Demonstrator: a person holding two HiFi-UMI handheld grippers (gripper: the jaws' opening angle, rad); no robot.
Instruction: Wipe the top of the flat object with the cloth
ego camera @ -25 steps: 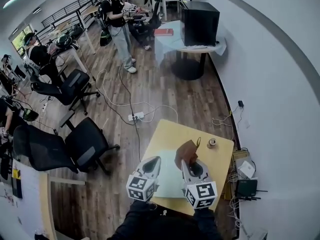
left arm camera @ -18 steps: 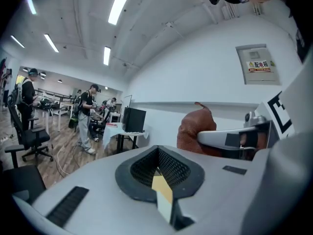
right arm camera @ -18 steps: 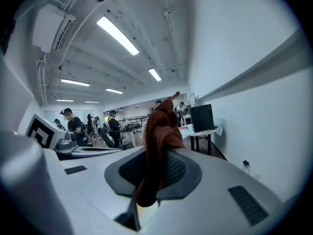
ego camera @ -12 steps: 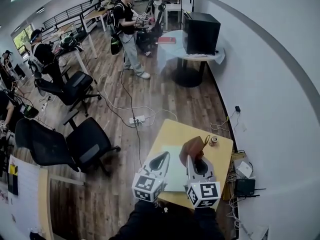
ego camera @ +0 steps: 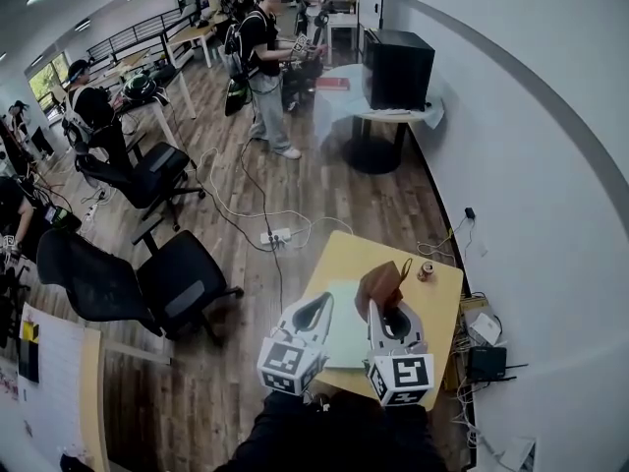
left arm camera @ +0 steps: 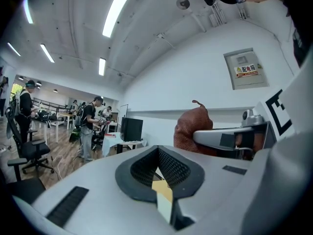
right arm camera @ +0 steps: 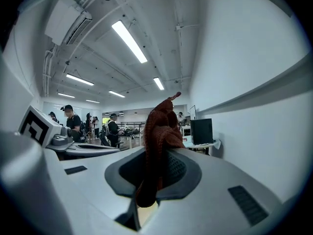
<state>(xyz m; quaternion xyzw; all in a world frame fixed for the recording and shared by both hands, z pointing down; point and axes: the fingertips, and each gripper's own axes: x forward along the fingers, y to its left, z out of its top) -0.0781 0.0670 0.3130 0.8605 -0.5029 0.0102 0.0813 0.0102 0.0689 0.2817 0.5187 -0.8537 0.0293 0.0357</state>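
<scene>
A brown cloth (ego camera: 378,285) sticks up from my right gripper (ego camera: 372,308), which is shut on it above the yellow table (ego camera: 440,293). In the right gripper view the cloth (right arm camera: 159,141) rises from between the closed jaws. A pale flat sheet (ego camera: 346,338) lies on the table below and between both grippers. My left gripper (ego camera: 319,305) hovers beside the right one with its jaws shut and nothing in them. In the left gripper view the cloth (left arm camera: 192,128) shows at the right.
A small can (ego camera: 427,269) stands near the table's far edge. Black office chairs (ego camera: 167,283) and floor cables (ego camera: 257,214) lie to the left. A wall runs along the right. People stand farther back by desks and a black box (ego camera: 399,68).
Both grippers with the cloth have shifted slightly away and to the right over the table. A person in the background has walked closer.
</scene>
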